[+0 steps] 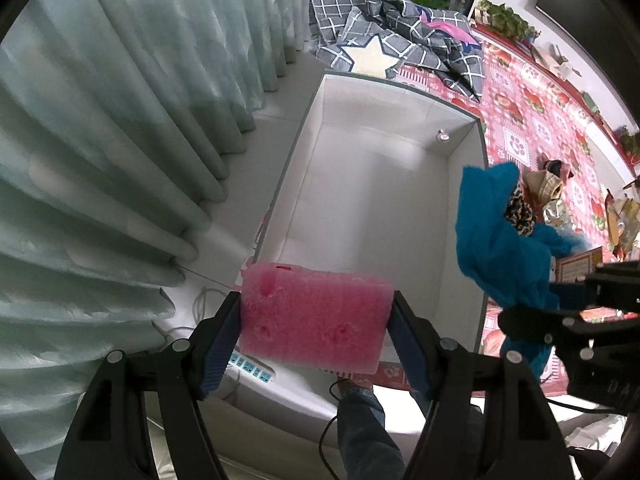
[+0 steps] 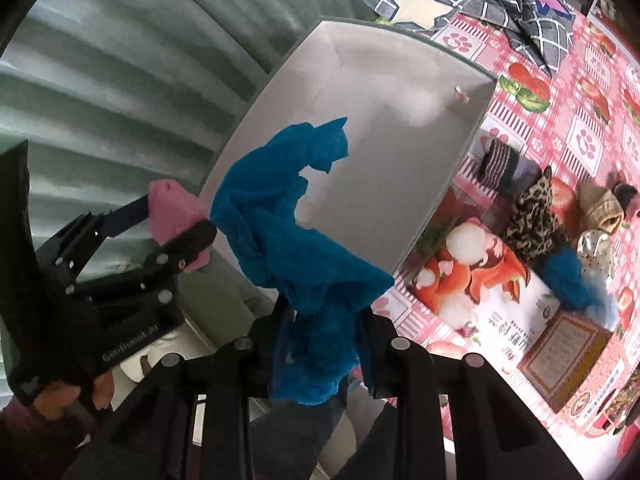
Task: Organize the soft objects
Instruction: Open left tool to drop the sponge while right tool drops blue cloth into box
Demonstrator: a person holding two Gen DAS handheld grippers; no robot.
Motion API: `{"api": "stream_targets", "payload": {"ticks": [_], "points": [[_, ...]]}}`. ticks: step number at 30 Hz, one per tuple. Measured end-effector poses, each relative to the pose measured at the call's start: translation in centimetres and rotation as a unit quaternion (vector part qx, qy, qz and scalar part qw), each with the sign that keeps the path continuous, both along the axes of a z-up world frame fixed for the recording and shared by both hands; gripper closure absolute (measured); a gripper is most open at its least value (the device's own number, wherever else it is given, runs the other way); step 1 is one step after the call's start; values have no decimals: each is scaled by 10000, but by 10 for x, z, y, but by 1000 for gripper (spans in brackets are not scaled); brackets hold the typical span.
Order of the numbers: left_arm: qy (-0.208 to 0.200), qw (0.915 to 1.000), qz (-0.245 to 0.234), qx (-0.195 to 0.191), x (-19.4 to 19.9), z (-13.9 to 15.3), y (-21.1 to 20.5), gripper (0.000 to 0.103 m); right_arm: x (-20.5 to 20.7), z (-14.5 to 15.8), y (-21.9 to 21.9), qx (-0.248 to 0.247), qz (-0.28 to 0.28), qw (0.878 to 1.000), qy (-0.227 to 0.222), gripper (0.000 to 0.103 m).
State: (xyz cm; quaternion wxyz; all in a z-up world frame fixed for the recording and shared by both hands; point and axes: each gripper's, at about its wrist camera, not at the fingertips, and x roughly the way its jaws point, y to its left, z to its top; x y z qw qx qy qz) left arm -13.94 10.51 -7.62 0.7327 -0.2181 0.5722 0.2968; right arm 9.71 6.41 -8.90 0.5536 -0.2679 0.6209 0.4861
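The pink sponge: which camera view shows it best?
The left wrist view: the sponge fills the centre, its whole face visible between the left gripper's fingers. The right wrist view shows only a part, behind a finger.

Pale green curtain (image 1: pixel 100 140), pink patterned tablecloth (image 1: pixel 532 120)

I see a worktop (image 2: pixel 560 92) under a pink patterned cloth. On it sit a white box (image 1: pixel 464 208), a grey checked quilt (image 1: pixel 404 36) beyond it, a fox-printed carton (image 2: pixel 480 280), a leopard cloth (image 2: pixel 532 220) and a striped sock (image 2: pixel 500 160).
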Motion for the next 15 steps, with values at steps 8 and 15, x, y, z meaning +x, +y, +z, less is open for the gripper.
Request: {"api": "stream_targets", "payload": {"ticks": [8, 15], "points": [[163, 9998, -92, 47, 8, -10, 1, 29, -3, -4, 21, 9, 12, 9999, -168, 72], [268, 9995, -140, 44, 8, -15, 0, 29, 0, -7, 29, -4, -65, 9999, -154, 72]]}}
